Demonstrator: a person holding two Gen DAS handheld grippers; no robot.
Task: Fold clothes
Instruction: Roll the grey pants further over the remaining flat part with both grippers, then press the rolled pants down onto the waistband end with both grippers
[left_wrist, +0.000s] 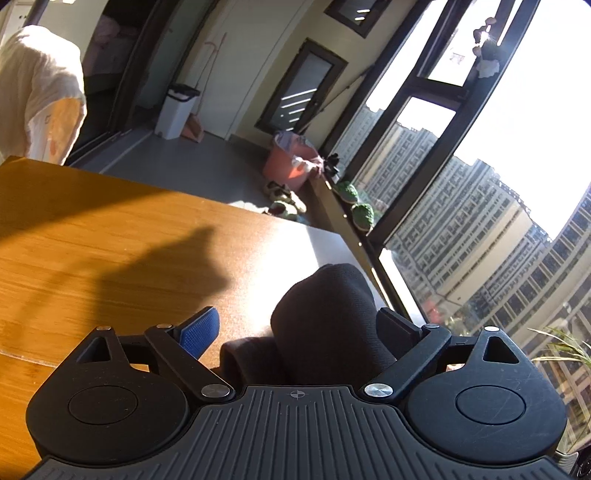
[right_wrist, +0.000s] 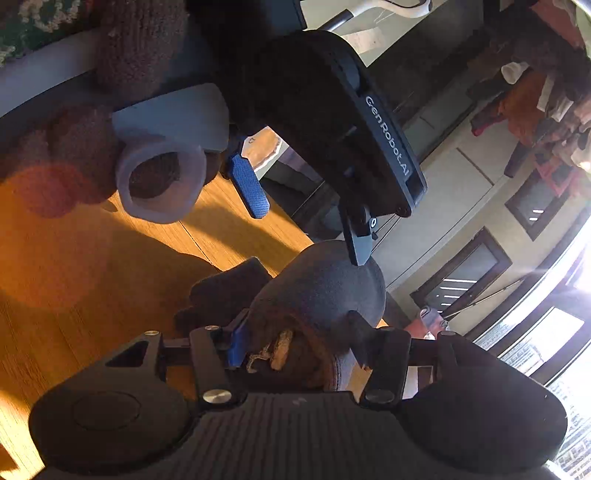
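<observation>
Both grippers meet at one dark garment above the table

Right gripper is clamped on the dark garment, keeping it lifted; left gripper stands apart around the same cloth, probably ready to take a fold, over the wooden table.

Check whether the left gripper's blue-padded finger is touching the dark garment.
Apart. In the left wrist view the blue-padded finger stands clear of the dark garment, with sunlit table showing between them.
</observation>
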